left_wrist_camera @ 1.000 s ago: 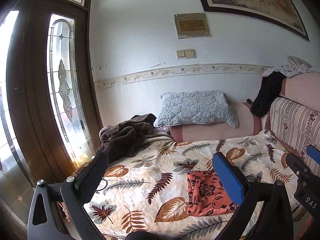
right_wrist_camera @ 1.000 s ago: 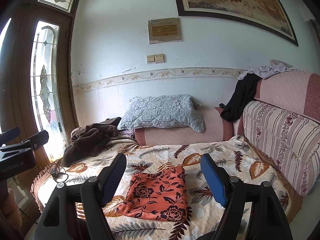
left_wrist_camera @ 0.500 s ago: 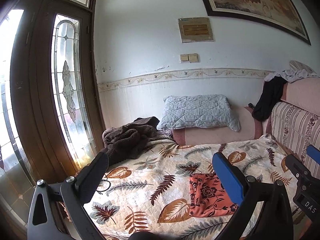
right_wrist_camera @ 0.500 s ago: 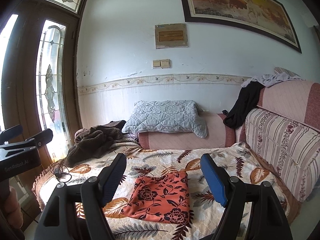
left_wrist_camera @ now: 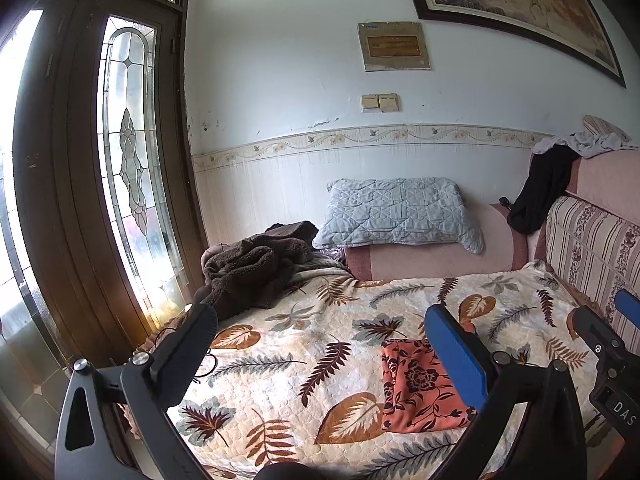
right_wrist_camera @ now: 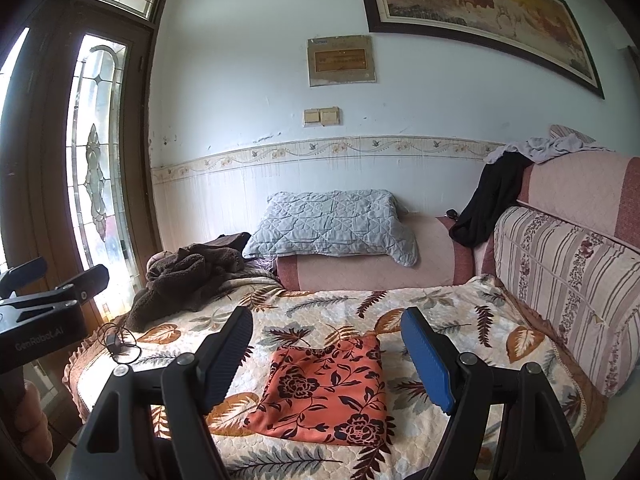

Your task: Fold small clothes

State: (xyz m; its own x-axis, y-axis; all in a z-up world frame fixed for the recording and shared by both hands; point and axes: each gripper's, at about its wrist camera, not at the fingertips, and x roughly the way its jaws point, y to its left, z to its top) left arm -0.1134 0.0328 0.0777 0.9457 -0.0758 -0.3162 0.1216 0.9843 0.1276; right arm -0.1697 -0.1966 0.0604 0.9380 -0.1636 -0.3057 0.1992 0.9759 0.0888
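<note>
Bedspread (right_wrist_camera: 460,312): folded cloth (right_wrist_camera: 324,392) beyond right claw (right_wrist_camera: 326,354).

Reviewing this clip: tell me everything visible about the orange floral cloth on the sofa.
The orange floral cloth is a small piece of thin-looking fabric, salmon-orange with dark maroon flowers and vines. It lies flat as a rough rectangle, apparently already folded, with slightly rumpled edges. It rests on the leaf-patterned quilt covering the sofa seat, near the front edge. Nothing else touches it: the right gripper hangs above it with jaws open and empty, and the left gripper is open too, off to its left.
</note>
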